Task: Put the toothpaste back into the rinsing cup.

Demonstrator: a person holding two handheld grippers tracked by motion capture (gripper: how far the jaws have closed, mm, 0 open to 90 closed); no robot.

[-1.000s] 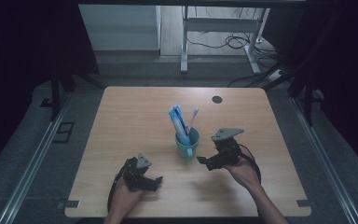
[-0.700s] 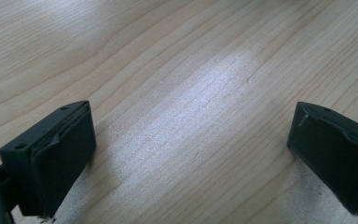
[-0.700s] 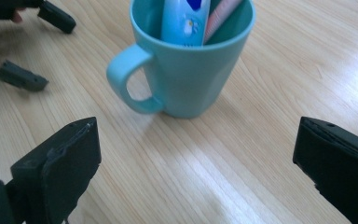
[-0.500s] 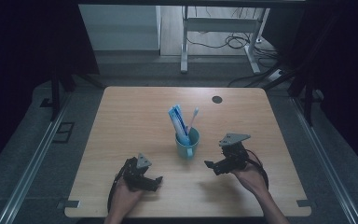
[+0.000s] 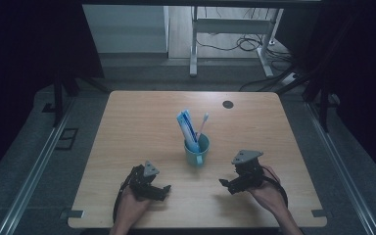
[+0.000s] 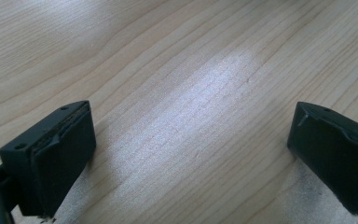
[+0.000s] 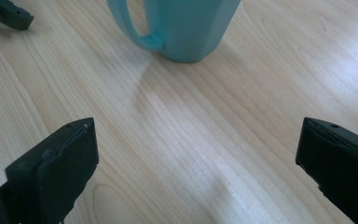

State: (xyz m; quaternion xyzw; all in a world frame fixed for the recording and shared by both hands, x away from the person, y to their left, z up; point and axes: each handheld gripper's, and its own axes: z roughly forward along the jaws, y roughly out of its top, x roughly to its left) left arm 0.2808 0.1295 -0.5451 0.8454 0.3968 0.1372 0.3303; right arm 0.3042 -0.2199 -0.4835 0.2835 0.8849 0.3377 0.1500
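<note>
Now the teal cup [image 5: 197, 152], holding a toothpaste tube [image 5: 187, 128] and a toothbrush [image 5: 202, 125], is standing mid-table [image 5: 142, 122], and I am holding my right gripper [image 5: 226, 185] near it, jaws wide and empty, while my left gripper [image 5: 162, 192] is resting wide open on bare wood.

table [image 5: 142, 127]: pale wood, smooth, soft sheen | cup [image 7: 186, 28]: teal plastic, smooth | jaws: matt black
</note>
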